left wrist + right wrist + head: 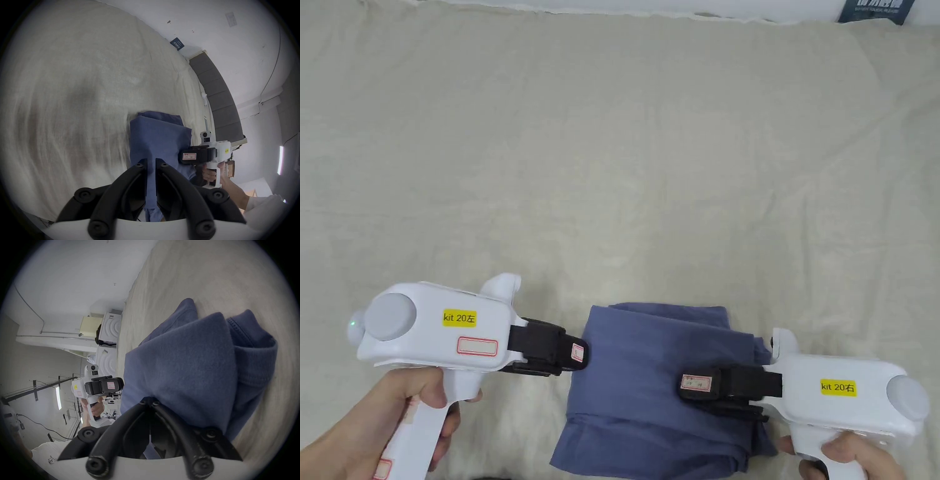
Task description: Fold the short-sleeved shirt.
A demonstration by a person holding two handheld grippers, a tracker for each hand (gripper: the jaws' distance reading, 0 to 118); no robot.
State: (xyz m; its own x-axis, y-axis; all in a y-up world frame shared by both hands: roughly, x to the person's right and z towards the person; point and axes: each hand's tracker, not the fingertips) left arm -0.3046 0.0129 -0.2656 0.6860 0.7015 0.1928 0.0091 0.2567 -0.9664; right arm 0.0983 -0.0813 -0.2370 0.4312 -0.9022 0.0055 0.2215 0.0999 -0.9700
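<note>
The blue shirt (650,387) is lying already folded into a compact, several-layered packet on the bed (625,156), down at about 6 o'clock in the head view, close to the person's body where both hands reach it easily. The left gripper (579,354) is sitting at the packet's 9 o'clock edge, its tip touching or just short of the cloth; in the left gripper view its jaws are standing slightly apart with blue cloth showing through the narrow gap beyond them, so they are not pinching anything, and I judge it is hovering there to steady or square that side. The right gripper (690,384) is coming in from 3 o'clock and lying over the top layer; in its own view the jaws are drawn together at the tips right against a fold, but whether any cloth is caught between them I cannot tell. Coming from opposite sides like this suits pressing and tidying a packet rather than starting a new fold. The layers at the packet's 3 o'clock side are looking loose and uneven, with the ribbed collar (258,363) bulging out, so that edge probably needs tucking. The folding seems nearly finished.
</note>
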